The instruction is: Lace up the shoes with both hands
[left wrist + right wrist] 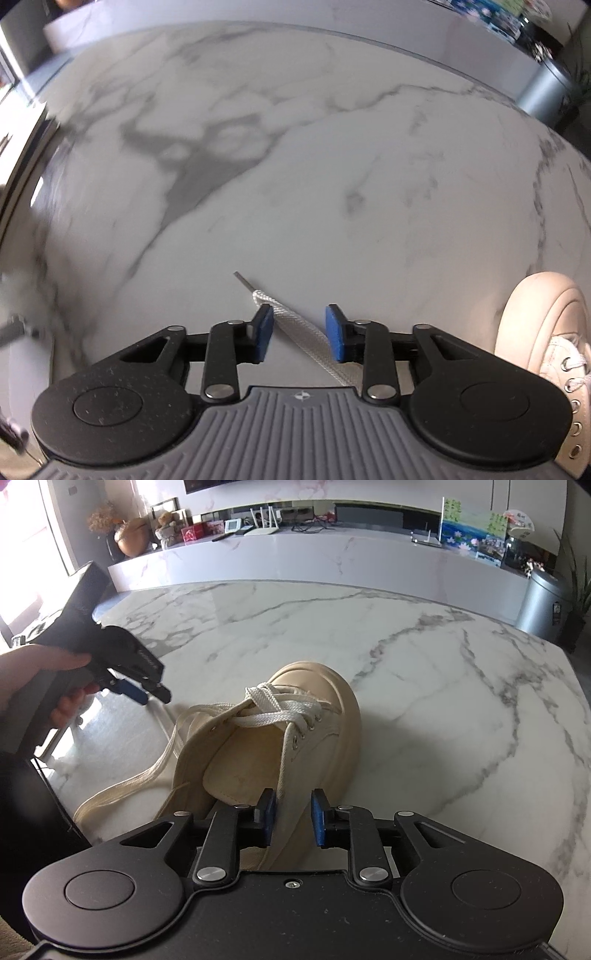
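A cream canvas platform shoe (295, 738) with metal eyelets stands centre frame on the white marble worktop (443, 664), toe pointing away and only its front eyelets laced. The left gripper (299, 330) hovers with released jaws astride a flat white lace (295, 325). The right gripper's (293, 821) jaws straddle the shoe's eyelet edge without pinching. No legible branding.

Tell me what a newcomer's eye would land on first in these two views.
Probably the cream shoe in the middle of the marble table, toe pointing away, laced only near the toe. Next, the white lace end lying on the marble between the left gripper's open blue pads, and the right gripper straddling the shoe's eyelet edge. A hand holds the left gripper left of the shoe.
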A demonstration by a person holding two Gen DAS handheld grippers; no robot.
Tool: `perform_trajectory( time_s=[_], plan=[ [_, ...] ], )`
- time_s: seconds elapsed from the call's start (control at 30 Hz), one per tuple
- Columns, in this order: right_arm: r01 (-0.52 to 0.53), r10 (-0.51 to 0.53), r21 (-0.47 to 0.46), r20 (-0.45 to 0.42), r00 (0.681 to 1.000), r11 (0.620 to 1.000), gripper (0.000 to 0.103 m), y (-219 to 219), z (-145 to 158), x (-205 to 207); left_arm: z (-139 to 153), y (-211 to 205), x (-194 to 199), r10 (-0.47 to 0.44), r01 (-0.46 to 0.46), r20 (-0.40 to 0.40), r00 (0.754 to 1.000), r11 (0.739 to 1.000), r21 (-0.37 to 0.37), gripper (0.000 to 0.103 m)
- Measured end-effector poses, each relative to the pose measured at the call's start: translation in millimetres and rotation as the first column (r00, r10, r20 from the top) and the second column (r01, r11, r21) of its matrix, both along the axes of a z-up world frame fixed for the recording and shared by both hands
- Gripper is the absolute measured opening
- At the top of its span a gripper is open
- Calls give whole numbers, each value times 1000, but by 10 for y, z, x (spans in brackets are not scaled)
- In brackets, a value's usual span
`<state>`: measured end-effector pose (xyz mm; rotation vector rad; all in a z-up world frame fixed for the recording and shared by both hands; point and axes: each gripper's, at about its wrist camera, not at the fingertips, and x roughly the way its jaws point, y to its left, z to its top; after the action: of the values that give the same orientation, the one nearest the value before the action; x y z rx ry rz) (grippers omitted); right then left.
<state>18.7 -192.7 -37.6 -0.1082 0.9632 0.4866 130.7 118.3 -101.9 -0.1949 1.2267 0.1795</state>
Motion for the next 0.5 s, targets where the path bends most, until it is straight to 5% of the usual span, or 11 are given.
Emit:
perform_trajectory(
  time_s=[0.33,0.5],
  plan=[
    [-4,4,23,3,1000,1000,23,-31,-27,22,-20,-130,61,-166,167,63,984,986,-18,4],
    [1,-1,25,13,1000,1000,23,-38,-1,1,106,-213,-59,-270,271,153,951,963,14,0]
  ],
)
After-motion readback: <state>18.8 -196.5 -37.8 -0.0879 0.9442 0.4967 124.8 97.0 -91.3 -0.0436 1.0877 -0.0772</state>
